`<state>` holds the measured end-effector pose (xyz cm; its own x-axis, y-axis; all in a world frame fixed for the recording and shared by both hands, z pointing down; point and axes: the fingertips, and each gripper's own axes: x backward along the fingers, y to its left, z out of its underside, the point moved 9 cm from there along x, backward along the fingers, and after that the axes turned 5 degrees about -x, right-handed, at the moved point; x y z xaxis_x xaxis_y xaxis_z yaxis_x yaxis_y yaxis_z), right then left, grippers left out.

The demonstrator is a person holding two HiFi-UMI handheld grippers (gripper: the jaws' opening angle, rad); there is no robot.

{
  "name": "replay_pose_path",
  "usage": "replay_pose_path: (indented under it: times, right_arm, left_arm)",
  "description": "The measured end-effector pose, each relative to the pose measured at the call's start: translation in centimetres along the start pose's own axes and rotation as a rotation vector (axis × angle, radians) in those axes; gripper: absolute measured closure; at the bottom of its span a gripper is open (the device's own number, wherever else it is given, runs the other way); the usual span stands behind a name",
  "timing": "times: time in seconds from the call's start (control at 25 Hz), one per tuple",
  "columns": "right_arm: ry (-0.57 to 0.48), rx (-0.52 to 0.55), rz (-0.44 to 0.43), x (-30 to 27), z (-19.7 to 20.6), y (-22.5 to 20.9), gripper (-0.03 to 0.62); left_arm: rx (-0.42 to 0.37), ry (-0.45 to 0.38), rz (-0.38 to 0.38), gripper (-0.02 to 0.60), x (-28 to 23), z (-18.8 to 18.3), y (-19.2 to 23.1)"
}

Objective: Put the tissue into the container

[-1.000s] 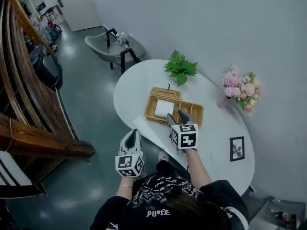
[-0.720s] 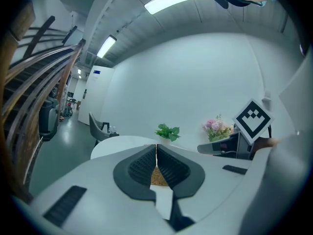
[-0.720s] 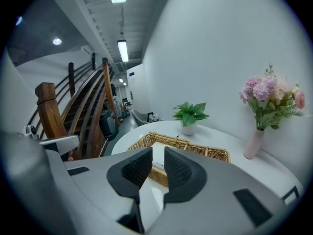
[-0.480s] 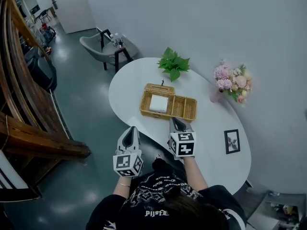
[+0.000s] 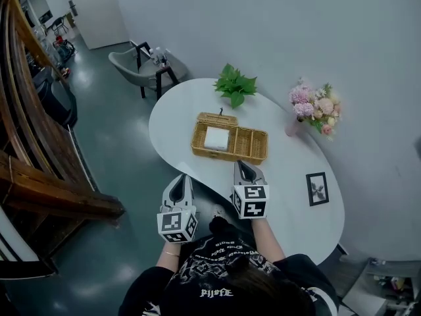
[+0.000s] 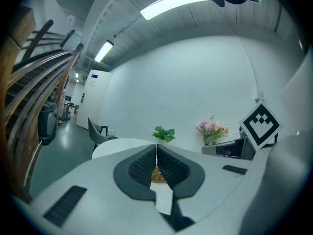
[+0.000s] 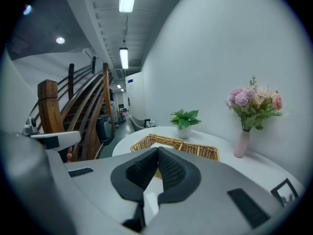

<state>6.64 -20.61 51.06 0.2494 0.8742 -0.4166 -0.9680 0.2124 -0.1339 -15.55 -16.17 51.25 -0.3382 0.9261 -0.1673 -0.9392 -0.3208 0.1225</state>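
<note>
As tissue [image 5: 216, 138] lies in container [image 5: 248, 145], shirt print [image 5: 217, 293] (illegible)

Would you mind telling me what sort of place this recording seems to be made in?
Probably an office lounge or lobby: a white table with flowers, an armchair nearby, and a wooden staircase.

No text can be read with certainty. The person's black printed shirt [image 5: 217, 272] carries one line of white stylised lettering across the upper back, but it is too small and distorted to make out.
</note>
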Motion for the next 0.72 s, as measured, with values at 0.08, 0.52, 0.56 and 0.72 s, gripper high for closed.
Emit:
replay_pose_path:
  times: [0.08,0.52,0.56,0.72]
  right_arm:
    - [-0.023,-0.002,0.001,0.4,0.0,0.1,0.571]
    - [-0.105,-0.053,-0.016,1.5,-1.0,0.2,0.571]
    - [-0.11,-0.052,-0.016,1.4,-1.2,0.2,0.571]
    - [-0.112,-0.042,-0.007,1.4,-1.4,0.3,0.571]
  left_arm:
    - [-0.001,-0.002,-0.001,0.557,0.3,0.0,0.0]
    - [-0.001,-0.007,-0.012,0.557,0.7,-0.3,0.8]
    - [-0.004,-0.008,-0.01,0.557,0.6,-0.3,0.8]
    - [-0.006,-0.007,-0.003,0.557,0.5,-0.4,0.7]
